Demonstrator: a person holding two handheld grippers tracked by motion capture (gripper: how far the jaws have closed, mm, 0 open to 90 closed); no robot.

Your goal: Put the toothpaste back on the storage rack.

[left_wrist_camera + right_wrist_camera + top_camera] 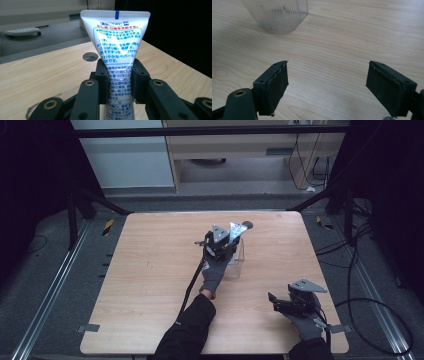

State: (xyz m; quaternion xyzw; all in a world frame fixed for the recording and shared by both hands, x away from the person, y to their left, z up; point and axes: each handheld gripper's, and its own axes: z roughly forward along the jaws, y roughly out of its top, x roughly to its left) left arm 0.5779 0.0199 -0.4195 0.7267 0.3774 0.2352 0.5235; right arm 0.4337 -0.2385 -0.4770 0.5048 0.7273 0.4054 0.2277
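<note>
- Judging progress from the high view: the left hand-held gripper (224, 241) holds a toothpaste tube (237, 229) directly over a clear ribbed container (237, 261) standing on the worktop (150, 280). Tube is picked up and brought to the container; lowering it in and letting go appear to be what is left. Whether the tube's lower end is already inside the container cannot be told here, as the gripper covers it.
- High view, other side: the right hand-held gripper (280, 304) hangs low over the worktop, well apart from the container and nearer the person, carrying nothing.
- Left gripper view: the jaws of the left hand-held gripper (120, 83) are clamped on the toothpaste tube (116, 37), one pad pressed to each side of its narrower lower body. Tube stands upright, flat crimped end on top, blue print facing the camera. A round hole (90, 56) in the worktop lies beyond the gripper, a little to the left of the tube.
- Right gripper view: the right hand-held gripper (327, 85) has its jaws spread wide, with bare wood grain between the pads and nothing touching either one. The ribbed container (279, 15) stands ahead of the jaws, toward the left one, and looks empty in its lower part as far as visible.
</note>
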